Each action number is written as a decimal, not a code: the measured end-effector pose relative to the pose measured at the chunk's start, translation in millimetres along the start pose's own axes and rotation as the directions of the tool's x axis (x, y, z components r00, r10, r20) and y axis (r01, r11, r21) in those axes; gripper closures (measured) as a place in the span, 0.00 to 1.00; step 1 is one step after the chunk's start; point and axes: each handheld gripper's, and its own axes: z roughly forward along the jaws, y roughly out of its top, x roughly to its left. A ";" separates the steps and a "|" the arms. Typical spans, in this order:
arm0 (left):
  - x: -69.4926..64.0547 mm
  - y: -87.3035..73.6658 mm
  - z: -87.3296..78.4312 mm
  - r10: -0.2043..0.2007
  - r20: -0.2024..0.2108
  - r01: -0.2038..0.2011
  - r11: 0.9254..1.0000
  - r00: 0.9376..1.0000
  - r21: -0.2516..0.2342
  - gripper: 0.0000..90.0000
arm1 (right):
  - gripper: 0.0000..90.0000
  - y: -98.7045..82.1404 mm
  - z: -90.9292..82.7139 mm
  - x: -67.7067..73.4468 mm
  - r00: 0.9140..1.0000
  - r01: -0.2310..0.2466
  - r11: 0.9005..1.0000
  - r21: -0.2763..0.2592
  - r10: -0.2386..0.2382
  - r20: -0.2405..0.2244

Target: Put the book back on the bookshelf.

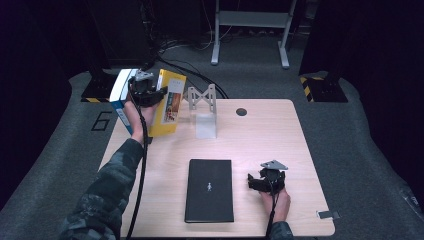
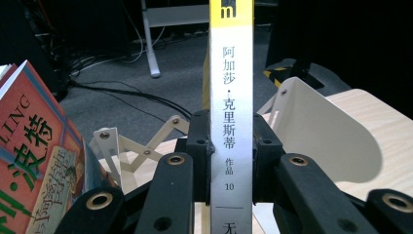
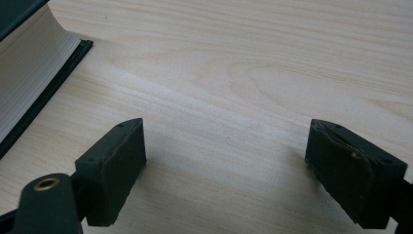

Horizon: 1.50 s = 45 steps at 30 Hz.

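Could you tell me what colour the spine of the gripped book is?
The spine is white with a yellow top band, clearest in the left gripper view.

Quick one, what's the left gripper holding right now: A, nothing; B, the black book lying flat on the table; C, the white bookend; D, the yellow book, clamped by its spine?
D: in the left gripper view, the left gripper has its jaws pressed on both sides of the yellow book, along its white spine.

Yellow-and-white book [image 1: 169,102]; plain black book [image 1: 209,190]; pale woodgrain table [image 1: 265,140].
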 end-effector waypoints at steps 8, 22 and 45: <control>1.7 -3.7 17.6 -0.032 -0.021 0.032 0.999 0.999 -0.023 0.84 | 0.16 0.0 0.1 -0.1 1.000 0.002 1.000 0.000 -0.002 0.000; 3.5 -27.5 41.7 -0.075 -0.035 0.075 0.997 0.997 -0.009 0.84 | 0.16 -0.1 0.2 -0.5 1.000 0.013 1.000 0.000 -0.013 -0.002; 8.8 -37.8 10.8 -0.035 0.031 0.033 0.998 0.999 0.060 0.82 | 0.16 -0.2 0.2 -0.7 1.000 0.018 1.000 0.000 -0.018 -0.003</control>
